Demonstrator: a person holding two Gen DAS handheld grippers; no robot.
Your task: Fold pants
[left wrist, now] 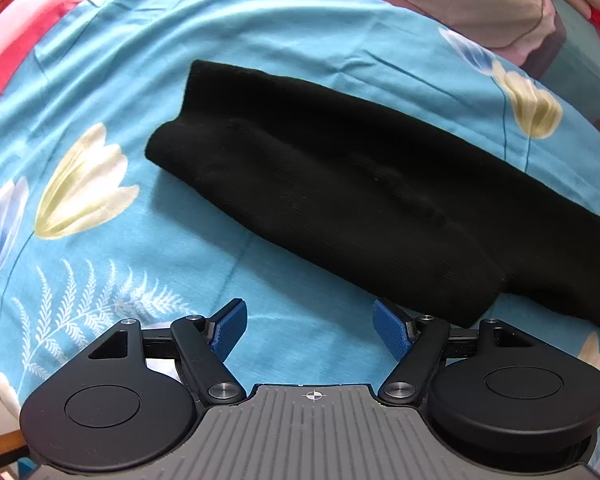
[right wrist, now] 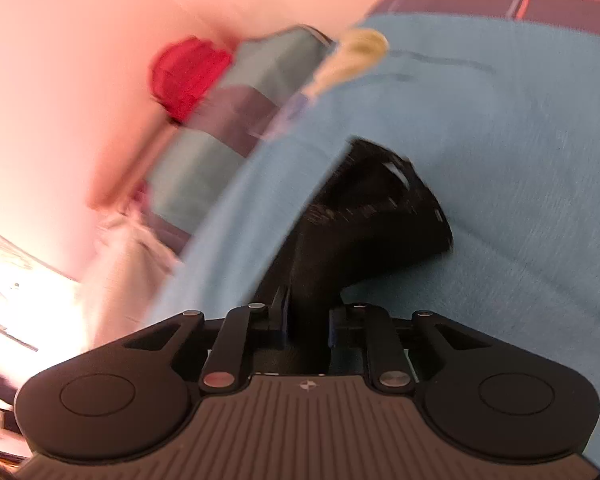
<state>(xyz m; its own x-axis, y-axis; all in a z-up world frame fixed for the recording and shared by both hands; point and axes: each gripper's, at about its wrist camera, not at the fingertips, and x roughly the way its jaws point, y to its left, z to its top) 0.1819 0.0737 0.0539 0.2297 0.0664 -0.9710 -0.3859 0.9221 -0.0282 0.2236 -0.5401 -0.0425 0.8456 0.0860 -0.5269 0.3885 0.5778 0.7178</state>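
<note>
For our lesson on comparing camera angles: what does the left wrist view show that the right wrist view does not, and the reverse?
Only the left wrist view: the black pants lying full length, folded lengthwise, the tulip and fern prints, and the left tool open and empty above the sheet. Only the right wrist view, which is blurred: the right tool shut on a bunched end of the pants, and a red object by the pink wall. Both: the black pants on the blue floral bedsheet.

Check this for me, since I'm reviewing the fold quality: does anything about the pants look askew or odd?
Somewhat. The black pants lie folded lengthwise on the blue floral sheet, but the layers are offset, with one end stepping past the other. The right gripper pinches a bunched tail of fabric. The left gripper is open, holding nothing.
</note>
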